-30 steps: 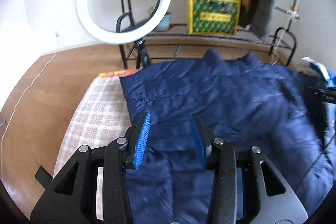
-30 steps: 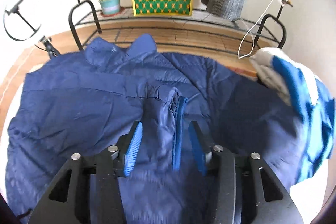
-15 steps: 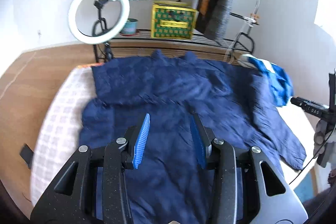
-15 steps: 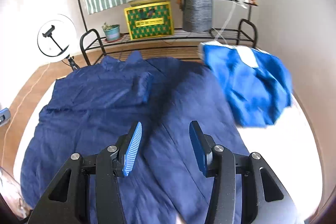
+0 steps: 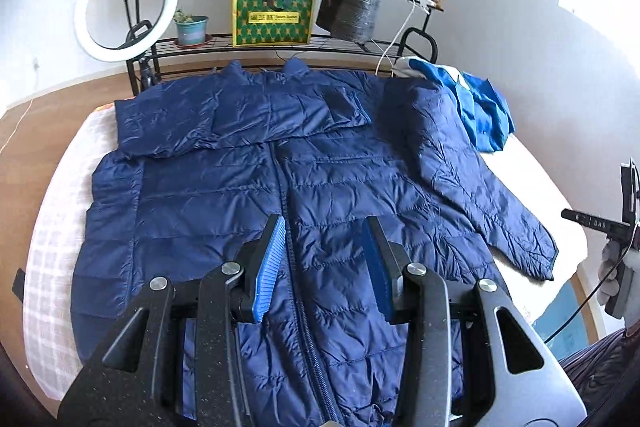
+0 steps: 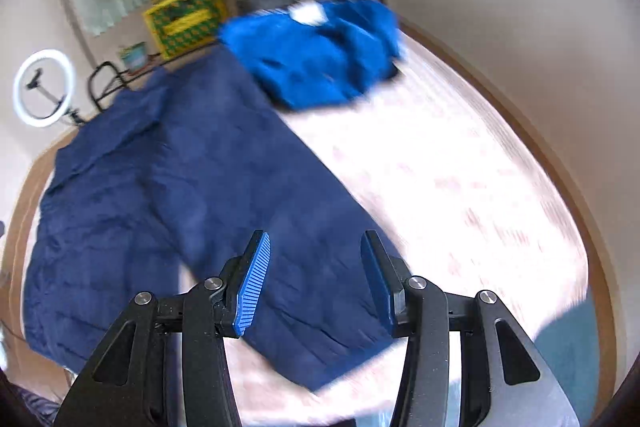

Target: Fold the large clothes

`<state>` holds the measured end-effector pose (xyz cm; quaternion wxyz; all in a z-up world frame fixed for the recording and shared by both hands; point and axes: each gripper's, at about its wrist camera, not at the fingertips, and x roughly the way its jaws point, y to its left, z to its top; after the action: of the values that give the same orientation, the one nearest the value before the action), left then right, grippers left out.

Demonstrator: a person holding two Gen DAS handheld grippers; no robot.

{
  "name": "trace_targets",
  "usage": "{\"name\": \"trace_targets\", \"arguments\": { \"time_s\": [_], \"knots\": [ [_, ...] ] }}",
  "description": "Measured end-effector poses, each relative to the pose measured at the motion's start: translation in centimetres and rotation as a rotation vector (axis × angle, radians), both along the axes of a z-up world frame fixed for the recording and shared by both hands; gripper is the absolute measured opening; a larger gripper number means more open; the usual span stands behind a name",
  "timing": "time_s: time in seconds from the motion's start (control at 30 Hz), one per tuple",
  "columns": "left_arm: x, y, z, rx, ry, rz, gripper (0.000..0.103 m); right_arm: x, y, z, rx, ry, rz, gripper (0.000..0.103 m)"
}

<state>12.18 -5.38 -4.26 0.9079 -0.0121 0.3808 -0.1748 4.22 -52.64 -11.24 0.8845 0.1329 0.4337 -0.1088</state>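
Looking through my right tongs' camera, everything is smeared and blurry, so I cannot make out the stitching or the zipper on the big dark blue puffy jacket (image 6: 192, 195) there. My left camera is sharp. It shows the jacket (image 5: 304, 195) lying flat, front up, across the middle of the bed (image 5: 52, 267), collar toward the far edge. One sleeve is folded across the chest near the collar. The other sleeve sticks out toward the right edge of the bed. The bottom hem is hidden behind my left tongs (image 5: 324, 263), so I cannot see where the jacket ends.

I count one dark jacket and one bright blue piece of clothing (image 5: 476, 111), bunched up at the far right corner of the bed. Part of it tucks behind the dark sleeve. There is one ring light (image 5: 82, 27), one green and yellow box (image 5: 274, 15) and one small plant pot (image 5: 192, 29) on the black rack (image 5: 280, 45) past the far edge.

I have two tongs. My left tongs hang above the zipper, spread wide, holding nothing. My right tongs (image 6: 314, 279) hang above the stuck-out sleeve, also spread wide and holding nothing.
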Motion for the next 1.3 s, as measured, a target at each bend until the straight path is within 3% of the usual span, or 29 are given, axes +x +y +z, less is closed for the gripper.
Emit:
{"name": "trace_targets", "arguments": {
  "time_s": [0.27,0.47,0.6,0.67,0.7,0.73,0.83,1.0,1.2,1.3],
  "knots": [
    [1.3,-0.9,-1.2,-0.005,0.031,-0.004,0.041,-3.0,-4.2,-5.0,0.155,0.096,-0.167,0.046],
    [1.8,-0.9,-1.7,-0.006,0.05,0.007,0.041,-3.3,-4.4,-7.0,0.225,0.136,-0.186,0.046],
    [2.0,-0.7,-1.7,-0.015,0.048,0.01,0.041,-2.8,-3.2,-6.9,0.184,0.139,-0.159,0.048],
    [2.2,-0.4,-1.7,-0.023,0.051,0.014,0.041,-2.1,-2.3,-6.9,0.15,0.144,-0.139,0.039],
    [2.2,-0.4,-1.6,-0.024,0.052,0.016,0.041,-1.7,-2.1,-6.9,0.136,0.144,-0.125,0.018],
    [2.2,-0.2,-1.6,-0.024,0.051,0.018,0.041,-1.4,-1.8,-6.7,0.129,0.142,-0.111,0.008],
    [2.4,0.4,-1.5,-0.03,0.049,0.026,0.041,-0.9,-1.1,-5.2,0.112,0.09,-0.099,0.006],
    [3.0,2.1,-1.1,-0.062,0.053,0.058,0.041,0.3,1.3,0.1,0.104,-0.053,-0.039,0.006],
    [4.2,4.5,-0.7,-0.116,0.058,0.118,0.041,3.0,7.2,6.1,0.125,-0.202,0.108,0.005],
    [4.7,5.6,-0.5,-0.134,0.059,0.145,0.041,5.0,11.1,7.9,0.146,-0.235,0.197,0.005]
  ]
}}
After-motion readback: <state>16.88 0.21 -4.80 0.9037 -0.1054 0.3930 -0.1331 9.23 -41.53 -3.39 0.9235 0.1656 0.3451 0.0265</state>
